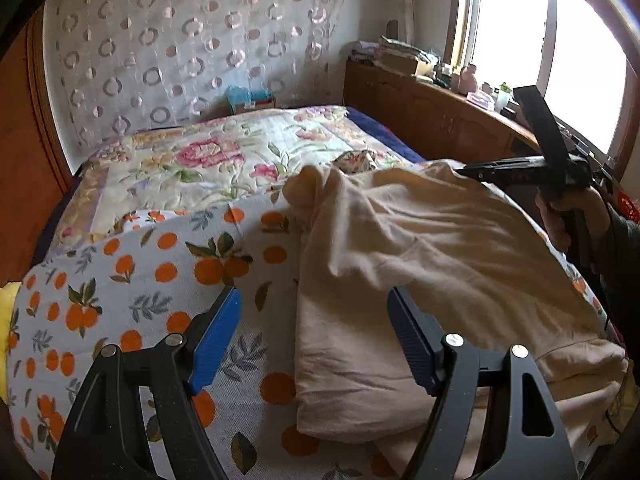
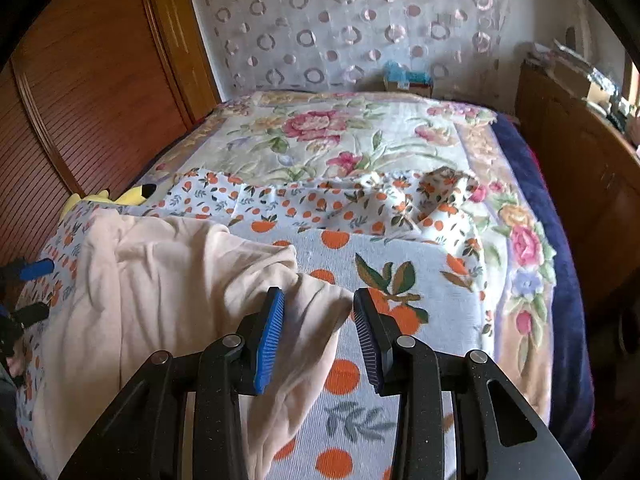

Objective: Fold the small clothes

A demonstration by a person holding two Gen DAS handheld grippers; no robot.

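You held 2 grippers over a bed covered with an orange-print sheet (image 2: 400, 256) laid on a floral quilt (image 2: 320, 132).

1. The task item, a cream garment (image 1: 420, 240), lay rumpled on the orange-print sheet. In the left wrist view it filled the field from 12 o'clock round to 5 o'clock of the left gripper; in the right wrist view it spread from 8 o'clock to 11 o'clock of the right gripper.

2. Your left gripper (image 1: 314, 336) was released: its blue pads (image 1: 216, 336) stood wide apart above the near left edge of the cream garment, and neither pad pressed on cloth.

3. Your right gripper (image 2: 319, 340) had its jaws part-way closed, with a gap between the pads. A corner of the cream garment lay in that gap, against the left pad. You could not tell from either view whether the pads clamped it.

4. A yellow plush toy (image 2: 128, 196) lay at 10 o'clock by the wooden wardrobe (image 2: 80, 100).
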